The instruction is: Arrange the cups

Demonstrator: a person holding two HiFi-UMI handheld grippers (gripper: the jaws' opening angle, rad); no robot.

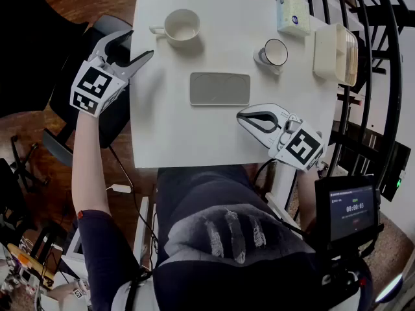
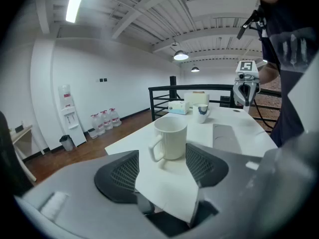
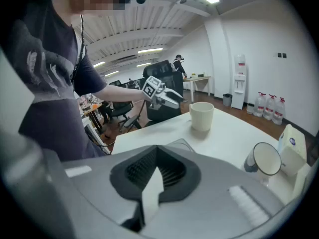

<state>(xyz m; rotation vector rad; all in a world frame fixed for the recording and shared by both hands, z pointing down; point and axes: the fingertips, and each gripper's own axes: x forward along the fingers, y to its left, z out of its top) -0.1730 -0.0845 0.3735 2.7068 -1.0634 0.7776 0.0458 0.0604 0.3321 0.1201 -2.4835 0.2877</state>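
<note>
Left gripper (image 1: 139, 44) spread wide, empty, aligned with the upright white mug (image 1: 182, 26), apparently for a grasp; right gripper (image 1: 241, 116) clenched empty, clear over the desk (image 1: 170, 136).

The near half of the desk (image 1: 175, 138) is bare, and nothing stands between the wide-open jaws of the left gripper (image 1: 140, 43) and the white mug (image 1: 181, 26). A flat grey tray (image 1: 219, 88) lies low in the middle. The far right side is tight: a tipped cup (image 1: 273, 53), a tissue box (image 1: 293, 14) and a cream box (image 1: 335, 53) crowd close by the black railing (image 1: 396, 70).
</note>
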